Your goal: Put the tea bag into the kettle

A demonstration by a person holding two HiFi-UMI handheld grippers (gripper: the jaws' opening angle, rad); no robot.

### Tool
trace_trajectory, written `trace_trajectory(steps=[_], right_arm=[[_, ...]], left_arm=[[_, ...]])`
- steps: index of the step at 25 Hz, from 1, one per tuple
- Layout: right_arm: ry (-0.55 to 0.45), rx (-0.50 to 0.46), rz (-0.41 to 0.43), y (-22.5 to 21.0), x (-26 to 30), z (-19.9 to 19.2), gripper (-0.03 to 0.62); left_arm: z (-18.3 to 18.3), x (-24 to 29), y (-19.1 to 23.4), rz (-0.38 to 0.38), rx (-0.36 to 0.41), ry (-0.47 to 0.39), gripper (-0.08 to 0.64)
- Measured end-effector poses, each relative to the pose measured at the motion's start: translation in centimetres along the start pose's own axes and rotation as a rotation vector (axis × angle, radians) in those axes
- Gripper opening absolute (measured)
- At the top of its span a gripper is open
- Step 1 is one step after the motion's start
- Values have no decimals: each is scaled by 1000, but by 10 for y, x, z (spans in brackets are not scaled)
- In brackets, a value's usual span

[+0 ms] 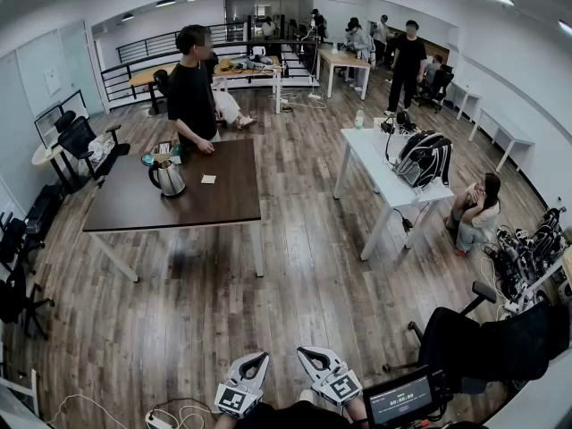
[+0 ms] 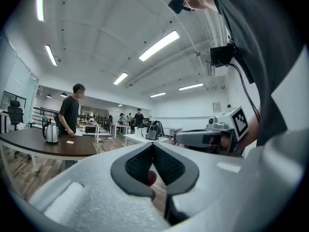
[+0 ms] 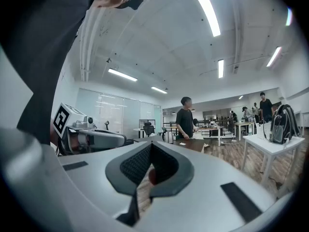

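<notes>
You are holding the left tool (image 1: pixel 257 357) and the right tool (image 1: pixel 305 354) clenched and empty. The tea bag (image 1: pixel 208 179) is lying near the kettle (image 1: pixel 167 177) on the desk (image 1: pixel 179 211), well ahead of both. Arriving clenched, you are risking shoving the bag away.

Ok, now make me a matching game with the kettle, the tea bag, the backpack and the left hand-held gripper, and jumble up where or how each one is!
Things:
1. kettle
2. tea bag
3. backpack
4. left hand-held gripper

Place or state:
A. on the white table
B. shut, holding nothing
C. small, white, lying flat on the brown table
D. shiny, standing upright on the brown table

Pairs: 1-D, 2-C, 3-A, 4-B
</notes>
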State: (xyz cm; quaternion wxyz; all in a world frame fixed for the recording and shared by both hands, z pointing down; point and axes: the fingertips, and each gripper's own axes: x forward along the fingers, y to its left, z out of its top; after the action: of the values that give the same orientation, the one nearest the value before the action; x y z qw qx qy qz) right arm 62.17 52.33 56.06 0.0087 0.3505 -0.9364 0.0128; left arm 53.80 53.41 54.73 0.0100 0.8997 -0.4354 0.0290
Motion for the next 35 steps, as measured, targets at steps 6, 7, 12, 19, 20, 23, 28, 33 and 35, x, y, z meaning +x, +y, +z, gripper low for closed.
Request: trace_trajectory(steps=[6,7,12,19,20,23,28,33,35], right_arm=[[-3,-13,5,14,12,12,3],[-6,-6,20,16,15,11,3],[-12,24,47,28,32,15,5],[-20,10,75,41,55,16,5],[-19,8,78,43,58,16,5],[-14,1,85,48,69,17,5],[-5,-4,86,55,90,17,5],[13,-17,76,71,115,14,5],[14,-30,64,77,122,13,5]], left_arm=[[-7,-3,7,-44,-5,-17,0],[-6,-4,11,-41,-3,-18,0],[-6,-18,30,-42,0,-16,0],[-10,-34,56,16,-3,-28,0],[-13,-37,58,18,1,-27,0],[-15,-43,69,28,-9,-21,0],[-12,-49,84,18,-42,-33,0],[-14,-62,104,-20,-40,-41,0],[-17,-68,112,-36,-20,-41,0]])
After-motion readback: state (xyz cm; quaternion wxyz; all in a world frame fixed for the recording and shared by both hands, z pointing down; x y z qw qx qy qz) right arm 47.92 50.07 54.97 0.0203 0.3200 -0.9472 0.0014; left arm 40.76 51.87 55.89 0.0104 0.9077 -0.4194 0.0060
